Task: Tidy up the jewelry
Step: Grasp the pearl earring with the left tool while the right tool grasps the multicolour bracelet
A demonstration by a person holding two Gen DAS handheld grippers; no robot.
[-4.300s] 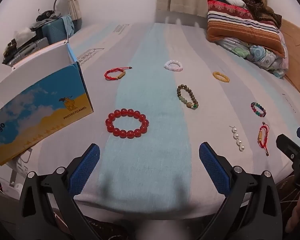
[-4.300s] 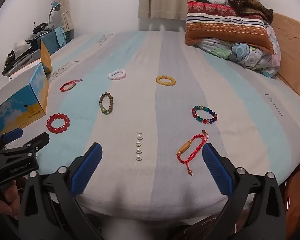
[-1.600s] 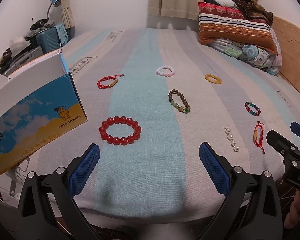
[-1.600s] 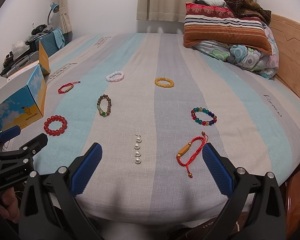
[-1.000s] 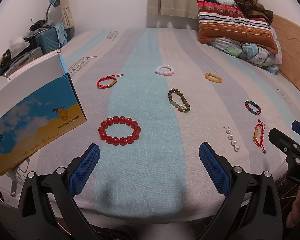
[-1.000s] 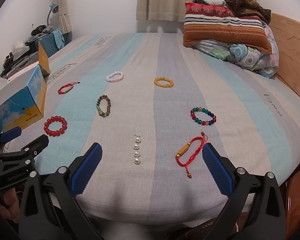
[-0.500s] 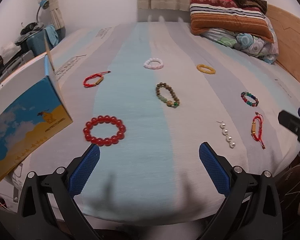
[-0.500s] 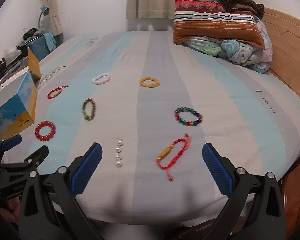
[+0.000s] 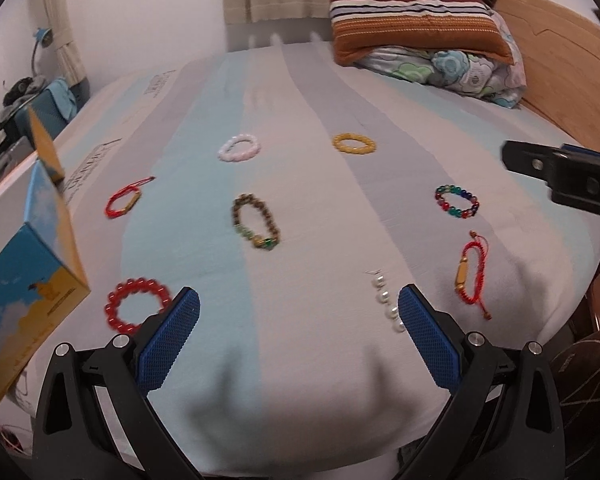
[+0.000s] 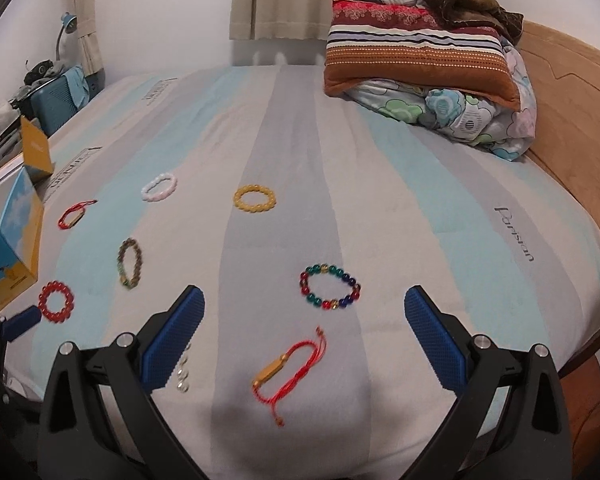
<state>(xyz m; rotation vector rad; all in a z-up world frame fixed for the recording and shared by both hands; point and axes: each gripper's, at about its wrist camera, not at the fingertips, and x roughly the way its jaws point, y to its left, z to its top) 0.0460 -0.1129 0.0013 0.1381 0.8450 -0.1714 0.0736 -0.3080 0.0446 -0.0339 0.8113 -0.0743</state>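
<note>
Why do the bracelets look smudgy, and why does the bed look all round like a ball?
Left wrist view: motion blur smears the red bead bracelet and pearl string. Right wrist view: sharper, though the brown bead bracelet is slightly soft. Both views: the fisheye lens bends the bed round, and each open gripper throws soft shadows on the sheet.

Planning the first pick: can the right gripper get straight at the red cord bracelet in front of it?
Probably yes. The right gripper is open, and the red cord bracelet lies flat on the bed between its fingers, with nothing over it.
</note>
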